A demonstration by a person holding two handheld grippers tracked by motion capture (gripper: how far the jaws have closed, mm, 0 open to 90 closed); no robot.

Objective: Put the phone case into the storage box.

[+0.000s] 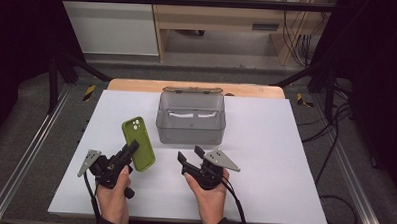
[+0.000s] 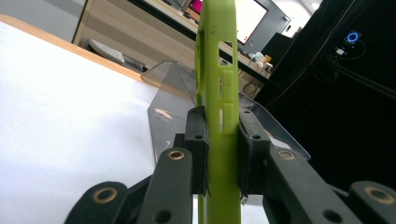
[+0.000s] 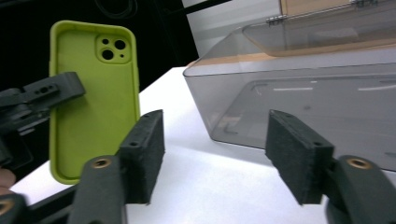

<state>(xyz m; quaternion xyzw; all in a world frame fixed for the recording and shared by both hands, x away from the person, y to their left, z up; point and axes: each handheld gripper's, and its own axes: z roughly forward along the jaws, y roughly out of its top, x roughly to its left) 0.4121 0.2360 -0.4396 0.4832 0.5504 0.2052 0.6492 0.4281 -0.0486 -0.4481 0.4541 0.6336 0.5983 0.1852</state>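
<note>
Below, a white table (image 1: 264, 164) stands on grey carpet (image 1: 31, 121).

You've got no readable text, brand, number or sign in any view. The green phone case (image 1: 138, 143) in your left gripper (image 1: 130, 150) is plain, back and edge. The smoky clear box (image 1: 190, 120) carries pale strips on its wall, too blurred to read. The lit monitor (image 2: 250, 16) behind the table is illegible.
</note>
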